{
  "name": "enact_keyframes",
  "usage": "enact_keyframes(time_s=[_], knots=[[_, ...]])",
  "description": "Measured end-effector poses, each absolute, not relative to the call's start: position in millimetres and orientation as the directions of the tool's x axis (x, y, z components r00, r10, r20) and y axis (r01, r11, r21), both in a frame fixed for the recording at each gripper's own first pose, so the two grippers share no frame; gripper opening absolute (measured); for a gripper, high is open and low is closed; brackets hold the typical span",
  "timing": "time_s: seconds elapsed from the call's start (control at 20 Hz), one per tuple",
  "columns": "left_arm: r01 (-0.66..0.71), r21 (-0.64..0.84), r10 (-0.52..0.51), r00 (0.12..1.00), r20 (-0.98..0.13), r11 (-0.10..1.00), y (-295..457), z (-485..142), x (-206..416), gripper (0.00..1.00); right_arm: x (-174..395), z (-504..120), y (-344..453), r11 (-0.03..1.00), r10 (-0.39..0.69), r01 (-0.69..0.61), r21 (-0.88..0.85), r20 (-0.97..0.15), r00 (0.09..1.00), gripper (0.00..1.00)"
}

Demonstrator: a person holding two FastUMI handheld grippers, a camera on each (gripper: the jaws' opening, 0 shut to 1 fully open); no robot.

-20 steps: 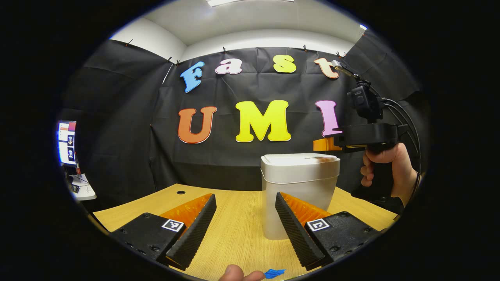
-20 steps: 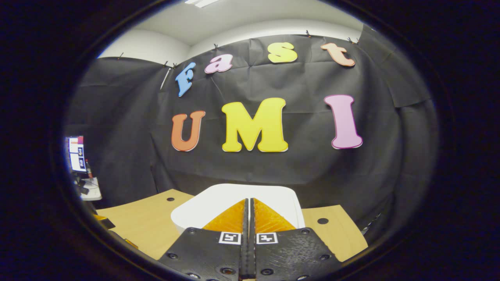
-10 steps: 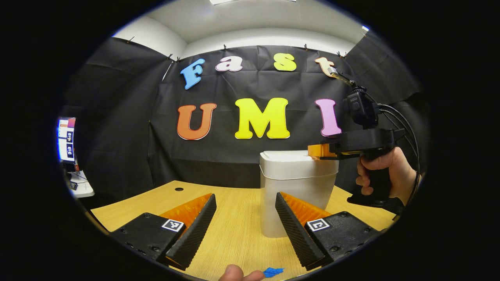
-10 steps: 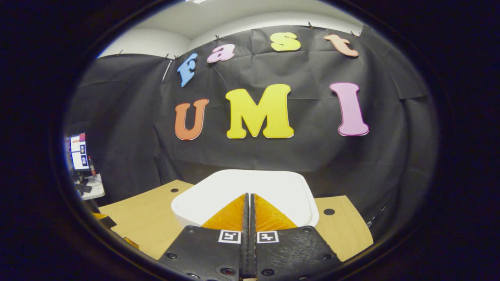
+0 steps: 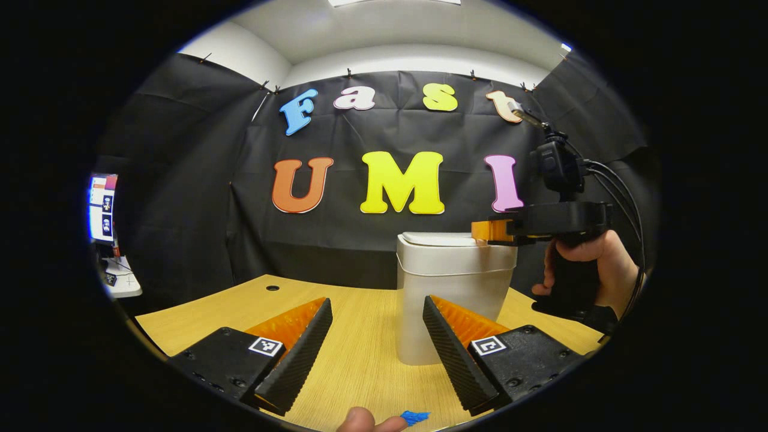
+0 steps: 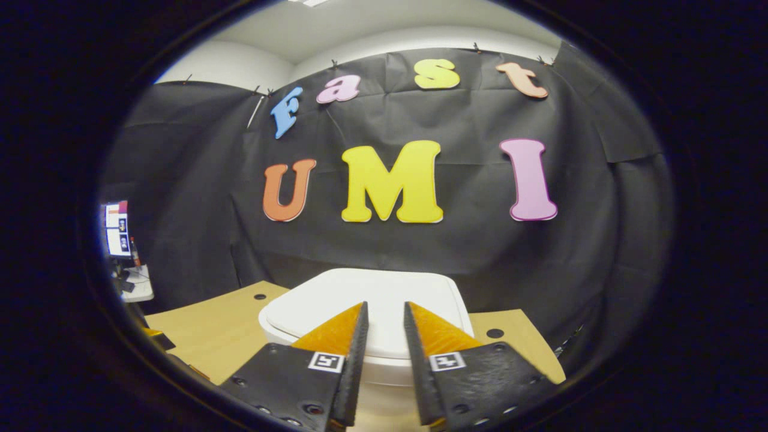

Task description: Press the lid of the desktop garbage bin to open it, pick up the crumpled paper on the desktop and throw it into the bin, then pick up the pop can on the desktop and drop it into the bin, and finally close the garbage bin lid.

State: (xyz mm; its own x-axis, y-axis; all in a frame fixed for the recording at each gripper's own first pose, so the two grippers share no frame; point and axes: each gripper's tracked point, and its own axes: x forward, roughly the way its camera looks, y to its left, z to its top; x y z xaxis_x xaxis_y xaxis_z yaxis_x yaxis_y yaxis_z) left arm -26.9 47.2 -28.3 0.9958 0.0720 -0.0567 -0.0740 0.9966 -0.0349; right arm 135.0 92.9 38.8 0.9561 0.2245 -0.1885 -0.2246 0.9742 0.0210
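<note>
Right gripper (image 6: 384, 312): fingers slightly parted, holding nothing, above bin lid (image 6: 372, 300); press straight down on the lid ahead; left gripper (image 5: 377, 312) open, idle.

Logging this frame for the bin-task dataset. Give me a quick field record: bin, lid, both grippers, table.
bin: pale desktop bin, upright on the wooden table
lid: white lid, down flat on the bin
right gripper: over the lid, fingers slightly apart, nothing between them; seen from the side at the bin's top edge
left gripper: low over the table, fingers wide apart, empty
hand: holds the right gripper's handle
</note>
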Motion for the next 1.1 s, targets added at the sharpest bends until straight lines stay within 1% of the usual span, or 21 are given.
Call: enact_keyframes(time_s=[0.05, 0.1, 0.15, 0.2, 0.25, 0.4, 0.6, 0.9, 1.1], knots=[[-0.076, -0.039, 0.074, 0.996, -0.057, 0.996, 48, -28, -25, 0.98, 131, 38, 99, 0.968, 0.249, -0.246, 0.041, -0.173, 0.953, 0.45], [-0.080, -0.040, 0.078, 0.995, -0.056, 0.996, 50, -27, -24, 0.98, 124, 45, 101, 0.964, 0.264, -0.260, 0.046, -0.152, 0.952, 0.62], [-0.079, -0.040, 0.077, 0.996, -0.055, 0.996, 50, -27, -23, 0.98, 118, 53, 102, 0.963, 0.268, -0.266, 0.036, -0.123, 0.956, 0.70], [-0.077, -0.039, 0.075, 0.996, -0.050, 0.996, 49, -25, -21, 0.98, 112, 61, 101, 0.963, 0.268, -0.268, 0.017, -0.088, 0.959, 0.84], [-0.075, -0.037, 0.073, 0.996, -0.044, 0.997, 47, -25, -20, 0.98, 105, 69, 99, 0.966, 0.257, -0.258, -0.007, -0.054, 0.965, 0.93], [-0.068, -0.027, 0.067, 0.997, -0.034, 0.997, 45, -24, -15, 0.98, 86, 85, 93, 0.972, 0.233, -0.232, -0.031, 0.031, 0.972, 0.97], [-0.060, -0.021, 0.059, 0.998, -0.026, 0.998, 42, -20, -12, 0.98, 70, 94, 77, 0.982, 0.184, -0.179, -0.058, 0.093, 0.978, 0.96], [-0.041, -0.017, 0.040, 0.999, -0.036, 0.999, 36, -24, -8, 0.98, 57, 86, 63, 0.985, 0.171, -0.168, -0.042, 0.095, 0.981, 0.96], [-0.031, -0.005, 0.030, 0.999, -0.041, 1.000, 32, -25, -9, 0.98, 53, 79, 46, 0.991, 0.134, -0.134, -0.015, 0.098, 0.986, 0.96]])
